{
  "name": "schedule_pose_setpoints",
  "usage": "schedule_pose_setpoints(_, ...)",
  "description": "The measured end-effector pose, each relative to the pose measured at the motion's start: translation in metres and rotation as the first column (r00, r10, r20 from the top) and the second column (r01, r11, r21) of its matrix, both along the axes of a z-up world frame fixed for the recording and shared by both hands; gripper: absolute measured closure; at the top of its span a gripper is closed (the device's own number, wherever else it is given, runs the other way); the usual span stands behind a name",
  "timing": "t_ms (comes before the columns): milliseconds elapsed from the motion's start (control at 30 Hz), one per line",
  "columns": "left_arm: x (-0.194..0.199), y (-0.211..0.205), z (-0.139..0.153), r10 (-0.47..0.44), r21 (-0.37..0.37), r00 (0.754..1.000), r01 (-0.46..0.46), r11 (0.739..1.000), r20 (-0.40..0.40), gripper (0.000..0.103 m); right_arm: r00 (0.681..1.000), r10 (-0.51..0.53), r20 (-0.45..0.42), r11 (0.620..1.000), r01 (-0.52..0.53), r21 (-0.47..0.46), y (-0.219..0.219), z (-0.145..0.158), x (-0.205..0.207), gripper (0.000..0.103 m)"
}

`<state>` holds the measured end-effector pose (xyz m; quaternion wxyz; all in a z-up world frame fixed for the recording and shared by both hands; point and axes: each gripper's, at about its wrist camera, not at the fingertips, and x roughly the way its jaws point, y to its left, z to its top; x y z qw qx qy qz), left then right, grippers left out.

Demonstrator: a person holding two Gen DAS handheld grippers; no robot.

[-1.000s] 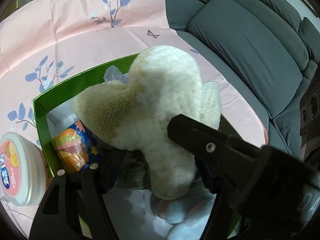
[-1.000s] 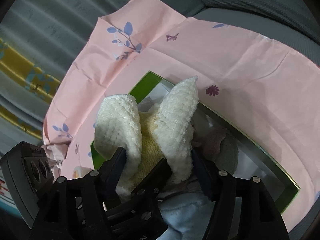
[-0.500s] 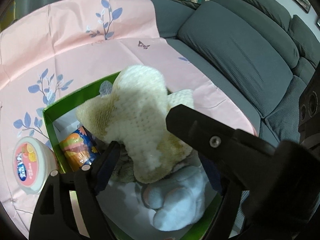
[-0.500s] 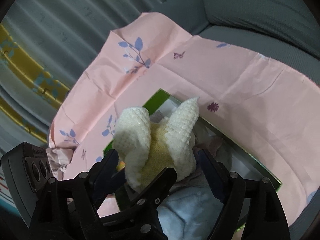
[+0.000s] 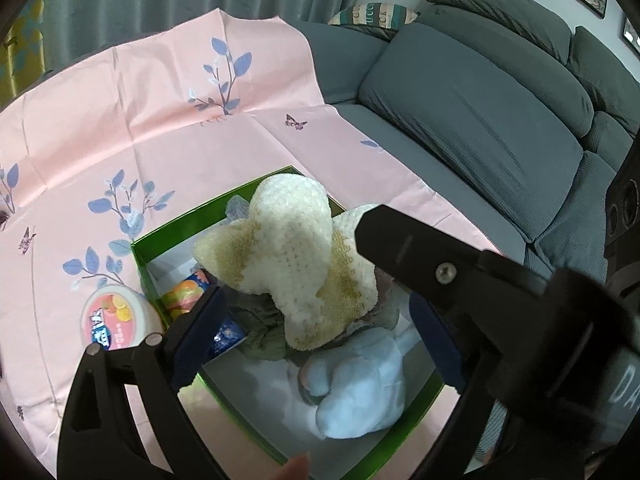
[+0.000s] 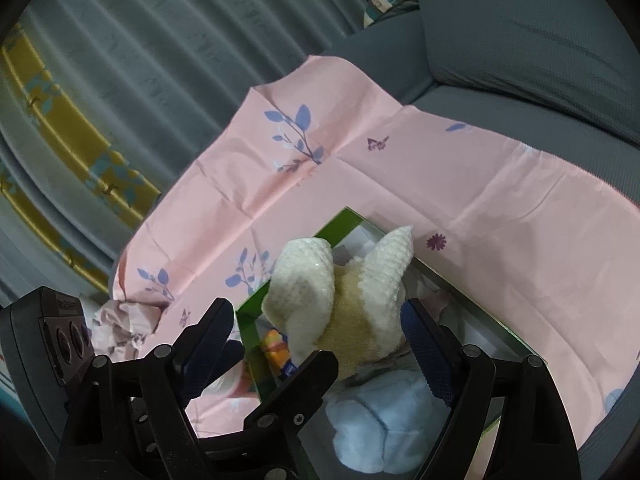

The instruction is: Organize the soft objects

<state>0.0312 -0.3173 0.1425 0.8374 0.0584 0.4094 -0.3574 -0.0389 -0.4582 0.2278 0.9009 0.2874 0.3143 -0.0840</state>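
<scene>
Sofa point(image 5: 472, 120): grey, ribbed upholstery, plump cushions.
Cloth point(image 5: 140, 120): thin pink sheet, creased, printed with blue leaves and butterflies, spread over the sofa seat.
Box point(image 5: 138, 256): green card walls, pale inside, rectangular, on the cloth.
Cream plush point(image 5: 288, 248): knitted, nubbly, lobed, yellowish patches; lies atop the pile in the box.
Blue plush point(image 5: 360, 384): fluffy, rounded, at the box's near end.
Tub point(image 5: 114, 318): round, white lid with fruit print, beside the box.
Left claw point(image 5: 320, 336): black, jaws opening wide; cream plush below, between them, untouched.
Right claw point(image 6: 316, 340): jaws opening wide, plush beyond them, free.
</scene>
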Motion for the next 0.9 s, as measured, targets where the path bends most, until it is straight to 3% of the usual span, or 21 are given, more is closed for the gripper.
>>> schedule_pose_setpoints(167,-0.005,0.008,0.008,0.007,-0.007,1.0,-0.007,1.0,0.024,0.01,1.0,-0.006,0.013,1.0,0.006,-0.026,0.004,0.007,-0.005,0.016)
schedule_pose_setpoints(300,-0.008,0.016,0.013,0.027,-0.013,0.999,-0.027,1.0,0.04,0.001,0.999,-0.004,0.039,0.999,0.006,-0.044,0.009,0.013,-0.01,0.003)
schedule_pose_setpoints(900,-0.013,0.047,0.025,0.056,-0.057,0.998,-0.055,0.997,0.02,0.001,0.999,-0.033,0.038,0.992,0.038,-0.122,0.027,0.031,-0.022,0.003)
